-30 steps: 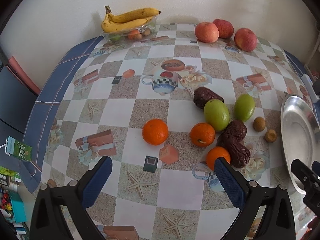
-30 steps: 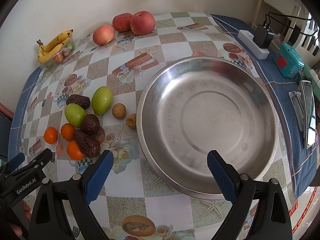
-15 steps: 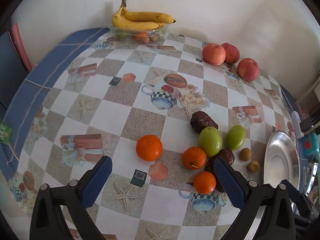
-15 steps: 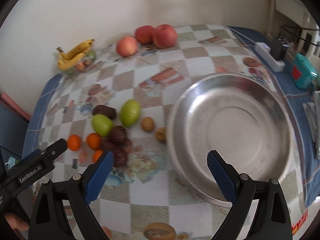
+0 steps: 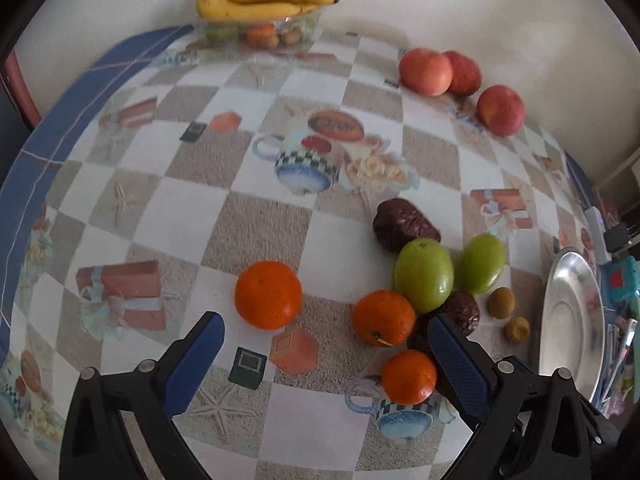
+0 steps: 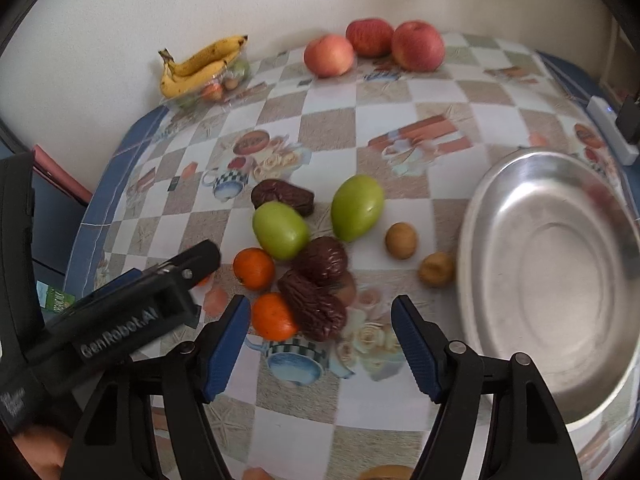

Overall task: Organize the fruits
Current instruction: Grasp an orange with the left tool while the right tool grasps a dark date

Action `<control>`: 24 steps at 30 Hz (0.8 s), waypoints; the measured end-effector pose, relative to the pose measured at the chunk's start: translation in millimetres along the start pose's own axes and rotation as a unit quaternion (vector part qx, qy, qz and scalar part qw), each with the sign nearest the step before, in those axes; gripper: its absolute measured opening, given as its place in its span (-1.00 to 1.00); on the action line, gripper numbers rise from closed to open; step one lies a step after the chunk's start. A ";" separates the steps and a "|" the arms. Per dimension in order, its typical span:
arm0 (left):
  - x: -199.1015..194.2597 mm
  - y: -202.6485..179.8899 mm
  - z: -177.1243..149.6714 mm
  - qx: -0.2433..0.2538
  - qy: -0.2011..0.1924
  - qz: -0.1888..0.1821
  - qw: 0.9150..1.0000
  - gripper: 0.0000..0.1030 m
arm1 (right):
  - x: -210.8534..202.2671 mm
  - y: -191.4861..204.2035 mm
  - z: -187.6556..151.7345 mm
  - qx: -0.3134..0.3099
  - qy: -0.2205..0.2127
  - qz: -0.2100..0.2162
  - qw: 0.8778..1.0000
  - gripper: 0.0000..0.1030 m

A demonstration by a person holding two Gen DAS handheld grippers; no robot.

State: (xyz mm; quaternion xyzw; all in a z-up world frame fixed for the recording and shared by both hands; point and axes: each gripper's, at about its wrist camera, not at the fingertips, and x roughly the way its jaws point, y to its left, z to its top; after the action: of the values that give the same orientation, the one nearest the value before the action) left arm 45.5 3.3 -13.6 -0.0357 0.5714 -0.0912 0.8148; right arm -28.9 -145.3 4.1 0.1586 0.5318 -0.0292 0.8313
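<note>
Three oranges lie on the patterned tablecloth: one apart at the left (image 5: 268, 300), two (image 5: 383, 322) in a cluster with two green fruits (image 5: 424, 274), dark dates (image 6: 314, 312) and two small brown fruits (image 6: 401, 240). A steel bowl (image 6: 556, 280) stands empty at the right. Three apples (image 6: 418, 45) and bananas (image 5: 260, 0) lie at the back. My left gripper (image 5: 324, 354) is open, hovering just short of the oranges. My right gripper (image 6: 320, 336) is open, low over the dates and an orange (image 6: 274, 316).
The bananas rest on a clear tray of small fruits (image 5: 260, 34) by the wall. A white power strip (image 6: 610, 128) and a teal object (image 5: 622, 280) lie beyond the bowl. The left gripper's body (image 6: 132, 312) crosses the right wrist view.
Both grippers have moved in toward the fruit cluster. The right gripper swung left, away from the bowl, so the cluster lies between its fingers. No fruit has moved.
</note>
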 end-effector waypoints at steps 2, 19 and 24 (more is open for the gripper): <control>3.1 -1.8 -0.1 0.005 -0.001 -0.002 1.000 0.72 | 7.2 1.0 0.1 0.001 0.011 0.000 1.000 0.26; -7.1 -26.0 2.9 0.066 -0.024 -0.029 0.997 0.13 | 32.6 -6.6 -0.1 0.034 0.050 0.023 0.998 -0.22; -10.5 -5.2 7.8 0.006 -0.024 -0.061 0.998 0.13 | 30.5 -7.1 0.2 0.038 0.048 0.022 0.998 -0.23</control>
State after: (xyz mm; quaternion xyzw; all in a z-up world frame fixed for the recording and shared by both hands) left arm 48.8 -0.2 -0.4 -0.0681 0.5477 -0.1429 0.8215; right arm -17.1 -148.4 -24.7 0.2027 0.5659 -0.0235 0.7989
